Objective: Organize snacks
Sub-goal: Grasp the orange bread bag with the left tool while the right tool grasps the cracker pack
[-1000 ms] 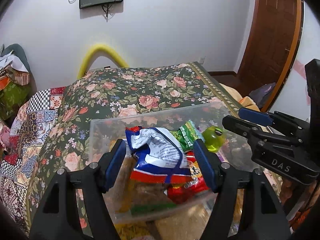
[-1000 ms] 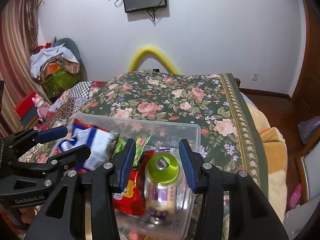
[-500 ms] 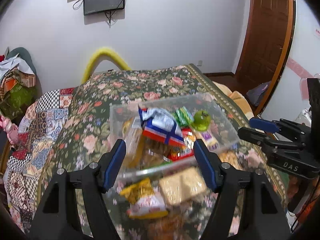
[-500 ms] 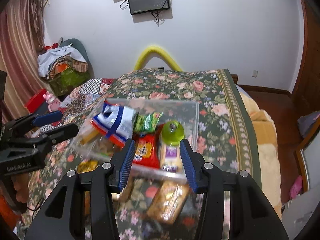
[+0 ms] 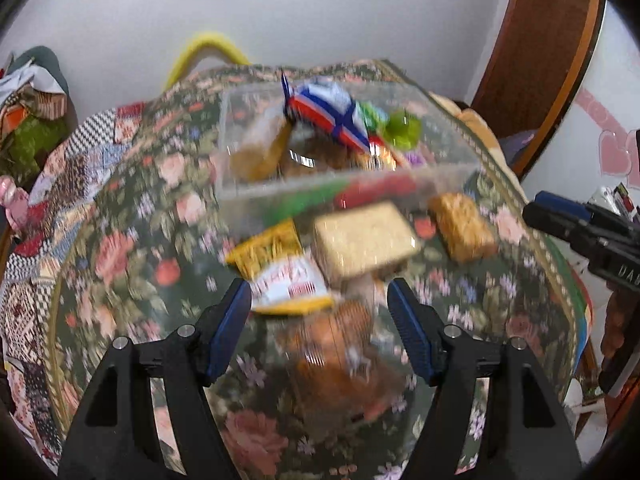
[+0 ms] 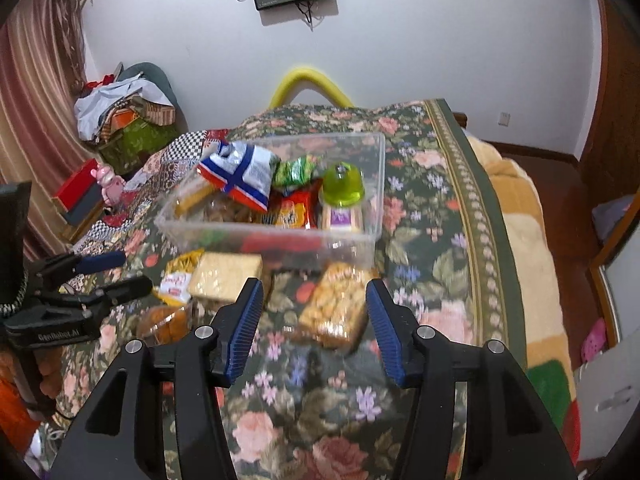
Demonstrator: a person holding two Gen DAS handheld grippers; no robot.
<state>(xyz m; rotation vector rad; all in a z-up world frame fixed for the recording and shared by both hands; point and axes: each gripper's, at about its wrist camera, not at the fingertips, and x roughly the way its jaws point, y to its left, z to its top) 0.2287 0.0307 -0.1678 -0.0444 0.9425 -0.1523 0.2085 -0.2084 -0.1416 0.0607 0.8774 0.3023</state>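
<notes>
Floral bedspread [image 6: 436,216] carries a half-filled clear bin [image 6: 372,184] and loose packets; both tools, left tool [image 5: 320,300] released, right tool [image 6: 314,300] opening and empty, likely pick the biscuit pack [image 6: 336,308] next.

The bedspread [image 6: 432,240] is dark green with pink and red roses and lilac flowers. The clear bin [image 6: 376,184] holds a white bag crossed with blue and red bands [image 6: 240,176], a green packet [image 6: 296,170], a red-orange packet [image 6: 294,210] and a lime-green lid [image 6: 343,186]. Each tool has black arms and blue pads [image 6: 246,324].
</notes>
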